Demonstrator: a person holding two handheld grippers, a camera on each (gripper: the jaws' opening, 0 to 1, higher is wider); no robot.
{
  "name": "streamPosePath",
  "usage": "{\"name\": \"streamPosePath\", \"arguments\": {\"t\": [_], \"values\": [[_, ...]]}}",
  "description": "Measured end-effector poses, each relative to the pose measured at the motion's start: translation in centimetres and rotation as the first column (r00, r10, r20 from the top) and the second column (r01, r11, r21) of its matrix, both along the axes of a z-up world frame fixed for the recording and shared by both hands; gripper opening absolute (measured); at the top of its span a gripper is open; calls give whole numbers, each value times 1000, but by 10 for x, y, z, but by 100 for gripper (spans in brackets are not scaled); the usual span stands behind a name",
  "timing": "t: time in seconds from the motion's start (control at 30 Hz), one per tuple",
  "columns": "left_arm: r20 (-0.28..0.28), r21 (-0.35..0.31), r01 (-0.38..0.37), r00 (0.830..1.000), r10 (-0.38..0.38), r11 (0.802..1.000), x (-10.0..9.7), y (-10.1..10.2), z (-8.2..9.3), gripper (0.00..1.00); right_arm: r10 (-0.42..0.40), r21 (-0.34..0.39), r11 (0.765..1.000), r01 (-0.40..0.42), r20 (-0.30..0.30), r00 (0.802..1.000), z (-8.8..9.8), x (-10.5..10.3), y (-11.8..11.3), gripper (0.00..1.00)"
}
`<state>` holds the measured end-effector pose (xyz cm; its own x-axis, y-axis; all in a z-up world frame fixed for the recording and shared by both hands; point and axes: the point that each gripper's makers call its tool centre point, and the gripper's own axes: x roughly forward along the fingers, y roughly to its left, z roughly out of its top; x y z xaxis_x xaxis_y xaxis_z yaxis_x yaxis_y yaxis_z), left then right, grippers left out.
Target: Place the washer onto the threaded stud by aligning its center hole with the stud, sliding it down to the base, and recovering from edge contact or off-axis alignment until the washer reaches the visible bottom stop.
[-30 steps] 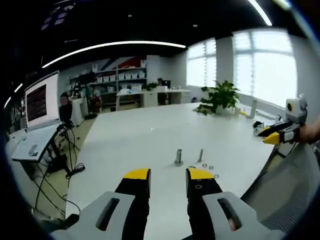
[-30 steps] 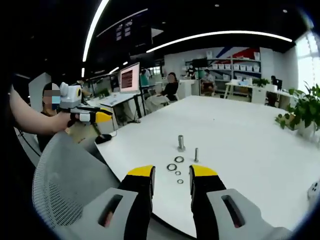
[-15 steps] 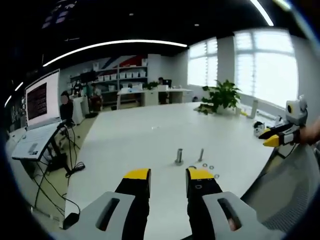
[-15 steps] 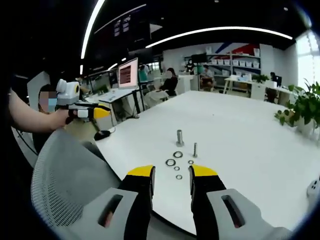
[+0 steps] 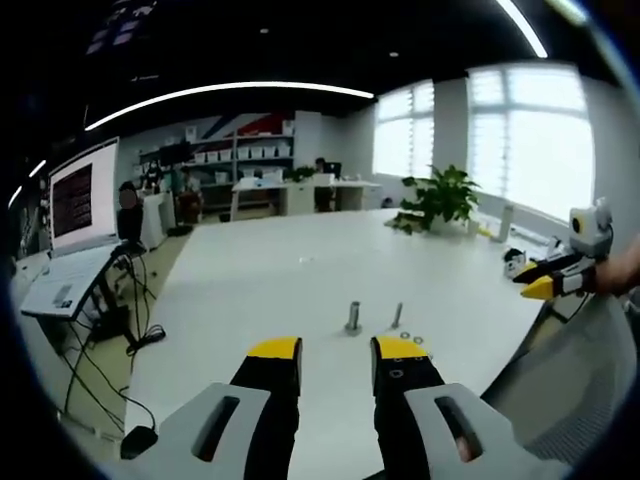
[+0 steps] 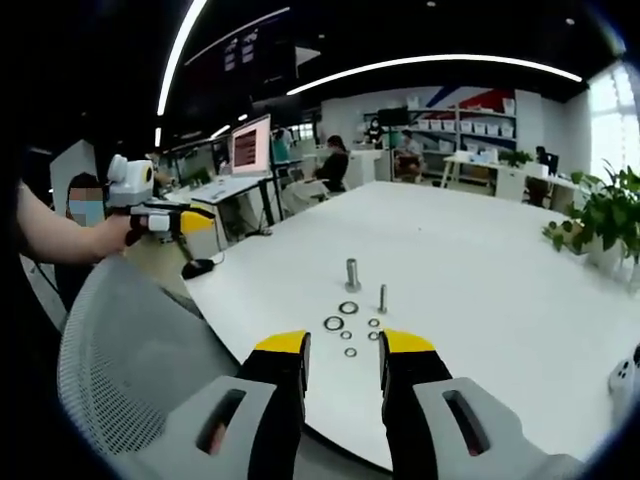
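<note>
My left gripper (image 5: 335, 362) and right gripper (image 6: 342, 355) both apart, empty, washers (image 6: 334, 323) lower centre, stud (image 6: 352, 275) just above them

No text readable — monitor (image 5: 82, 193) lettering blurred.

Both grippers drawn back from the studs

Left gripper (image 5: 335, 362) and right gripper (image 6: 345, 357) sit slightly farther from the threaded stud (image 6: 352, 275); the washers (image 6: 347, 322) lie unmoved.
</note>
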<state>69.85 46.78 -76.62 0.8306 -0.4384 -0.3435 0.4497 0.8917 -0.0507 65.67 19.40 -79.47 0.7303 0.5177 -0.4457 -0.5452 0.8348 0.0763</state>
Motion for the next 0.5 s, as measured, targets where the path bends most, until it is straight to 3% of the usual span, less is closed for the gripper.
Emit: {"name": "streamPosePath", "arguments": {"t": [0.5], "values": [[-10,-22,6,1000,-6,1000,0,1,-1,25,14,-12,1000,-14,-18,1000,-3,-2,4,30]]}}
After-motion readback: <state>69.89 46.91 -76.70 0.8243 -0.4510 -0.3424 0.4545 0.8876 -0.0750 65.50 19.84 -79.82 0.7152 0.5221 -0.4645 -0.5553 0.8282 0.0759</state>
